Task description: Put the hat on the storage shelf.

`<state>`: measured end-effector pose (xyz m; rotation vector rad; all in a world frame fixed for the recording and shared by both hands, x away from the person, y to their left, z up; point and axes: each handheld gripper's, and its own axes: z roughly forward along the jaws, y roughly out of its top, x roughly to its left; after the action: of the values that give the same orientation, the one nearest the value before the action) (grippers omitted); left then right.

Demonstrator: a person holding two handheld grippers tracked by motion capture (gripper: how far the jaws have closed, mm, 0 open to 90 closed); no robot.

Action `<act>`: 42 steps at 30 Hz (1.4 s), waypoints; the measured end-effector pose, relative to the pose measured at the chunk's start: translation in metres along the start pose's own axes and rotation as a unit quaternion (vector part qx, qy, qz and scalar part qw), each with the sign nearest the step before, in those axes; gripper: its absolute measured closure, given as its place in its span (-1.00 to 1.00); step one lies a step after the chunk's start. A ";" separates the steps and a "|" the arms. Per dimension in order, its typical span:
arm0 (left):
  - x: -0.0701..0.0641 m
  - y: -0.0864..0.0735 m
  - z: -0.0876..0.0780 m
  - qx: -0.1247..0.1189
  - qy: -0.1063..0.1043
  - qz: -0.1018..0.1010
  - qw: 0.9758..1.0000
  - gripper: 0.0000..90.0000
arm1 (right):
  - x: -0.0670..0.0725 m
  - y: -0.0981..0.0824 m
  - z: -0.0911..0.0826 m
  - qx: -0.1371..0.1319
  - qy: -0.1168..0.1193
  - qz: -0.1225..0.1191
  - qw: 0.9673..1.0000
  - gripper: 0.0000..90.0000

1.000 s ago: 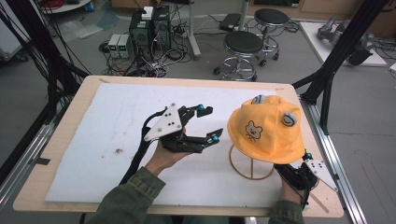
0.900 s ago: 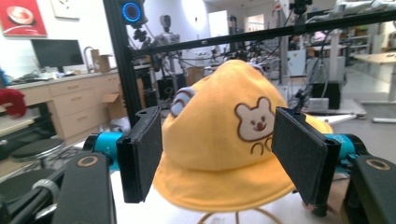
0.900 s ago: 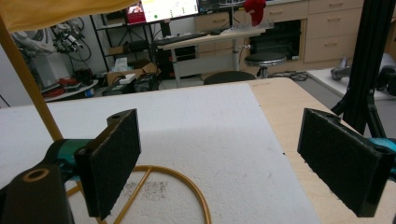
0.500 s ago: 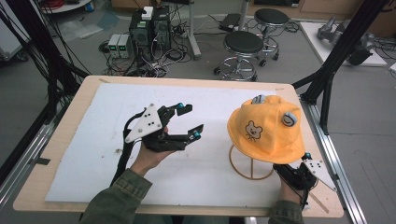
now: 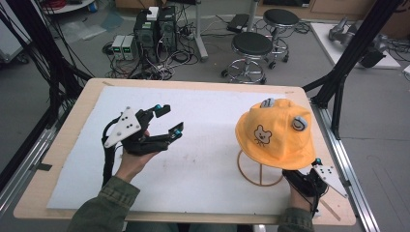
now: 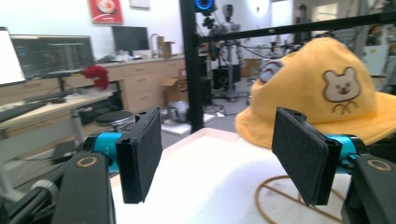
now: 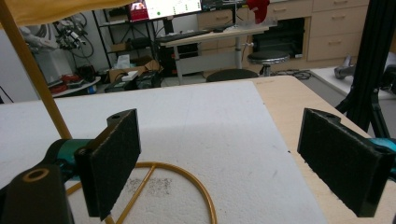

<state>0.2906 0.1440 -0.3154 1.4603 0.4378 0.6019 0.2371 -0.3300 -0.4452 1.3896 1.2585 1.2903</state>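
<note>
While hat point(image 5: 275, 133) tops stand point(image 5: 259, 174) | left tool point(image 5: 167, 122) gaping (empty) | right tool point(image 7: 233, 165) likewise

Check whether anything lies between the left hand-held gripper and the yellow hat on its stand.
Nothing visible does. The left hand-held gripper, jaws open, points toward the yellow fabric bucket hat on its gold wire stand; between them is bare white foam board.

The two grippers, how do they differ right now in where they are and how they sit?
The left gripper is held up over the white mat's middle-left, well apart from the yellow hat; the right gripper sits low by the stand's ring base, tucked under the hat's brim. Both are open and hold nothing.
</note>
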 end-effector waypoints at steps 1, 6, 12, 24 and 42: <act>0.002 -0.001 -0.003 0.000 0.004 0.001 1.000 -0.26 | 0.000 0.000 0.000 -0.002 0.000 0.003 1.000 -0.73; 0.011 -0.013 -0.030 -0.011 0.050 -0.008 0.999 -0.26 | -0.001 -0.001 -0.001 0.000 0.000 0.004 1.000 -0.73; 0.027 -0.029 -0.058 -0.009 0.096 -0.031 0.995 -0.27 | 0.000 -0.001 -0.001 -0.001 -0.003 -0.001 1.000 -0.73; 0.056 -0.050 -0.098 -0.001 0.190 -0.076 0.979 -0.29 | -0.001 -0.002 0.000 0.003 -0.005 0.002 1.000 -0.73; 0.080 -0.087 -0.147 0.027 0.342 -0.067 0.937 -0.34 | -0.001 -0.001 -0.003 -0.007 -0.011 0.007 1.000 -0.72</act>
<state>0.2716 0.3083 -0.4067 1.2275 1.0955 0.9915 0.2343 -0.3314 -0.4457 1.4017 1.2255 1.2878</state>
